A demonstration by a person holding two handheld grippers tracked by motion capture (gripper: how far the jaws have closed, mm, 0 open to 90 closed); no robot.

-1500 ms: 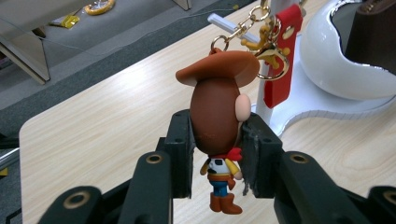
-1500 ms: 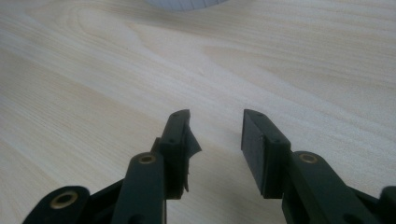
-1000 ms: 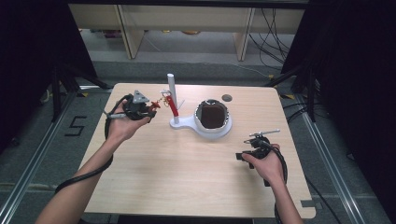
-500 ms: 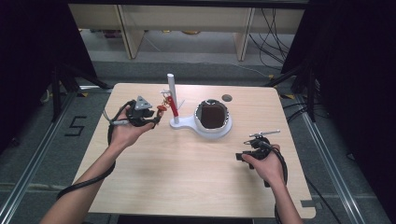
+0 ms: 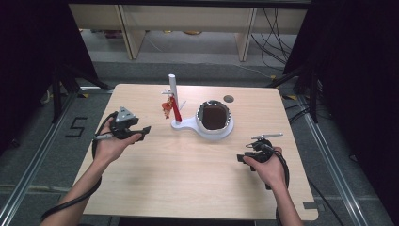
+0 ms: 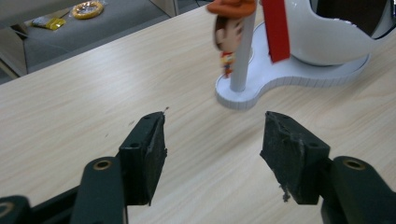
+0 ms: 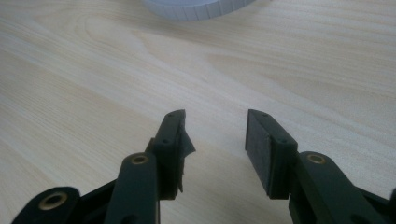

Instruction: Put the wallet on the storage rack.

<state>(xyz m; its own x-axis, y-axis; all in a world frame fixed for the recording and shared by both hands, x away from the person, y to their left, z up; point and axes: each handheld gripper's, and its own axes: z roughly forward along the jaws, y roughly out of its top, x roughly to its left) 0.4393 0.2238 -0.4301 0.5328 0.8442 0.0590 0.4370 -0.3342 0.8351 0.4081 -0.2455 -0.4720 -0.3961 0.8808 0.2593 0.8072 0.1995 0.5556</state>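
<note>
A white stand [image 5: 188,124] sits at the table's far middle. Its upright post [image 5: 172,89] carries a red strap [image 5: 177,112] and a small figure charm [image 5: 166,107]. The stand's round white cup [image 5: 214,117] is dark inside. My left gripper [image 5: 145,130] is to the left of the stand, apart from it. Its jaws have just been opening and nothing is between them [image 6: 212,135]; the charm [image 6: 229,42] and strap [image 6: 276,28] hang ahead. My right gripper [image 5: 241,157] stands open over bare wood [image 7: 215,133] at the front right, jaws just opened slightly.
A small dark disc [image 5: 228,99] lies behind the cup near the table's far edge. Wooden shelving [image 5: 188,23] stands beyond the table, with yellow items [image 6: 88,8] on the floor. Dark frames and cables flank both sides.
My left gripper has drawn back from the charm on the post, down and toward the left front. The charm stays hanging on the stand. The right hand has kept still.
</note>
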